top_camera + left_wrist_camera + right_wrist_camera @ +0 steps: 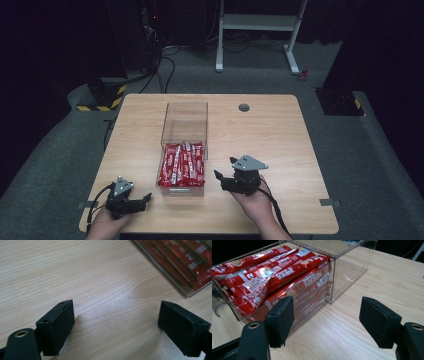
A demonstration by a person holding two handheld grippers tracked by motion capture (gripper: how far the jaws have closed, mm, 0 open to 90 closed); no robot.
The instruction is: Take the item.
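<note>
left gripper [142, 199] wide open, holds nothing | right gripper [224, 169] wide open, holds nothing | clear drawer box [184, 117] pulled out, full of red packets [182, 163] | nothing picked yet

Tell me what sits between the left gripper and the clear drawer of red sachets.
Nothing: only bare wooden table lies between the left gripper and the clear drawer of red sachets, as the left gripper view shows.
</note>
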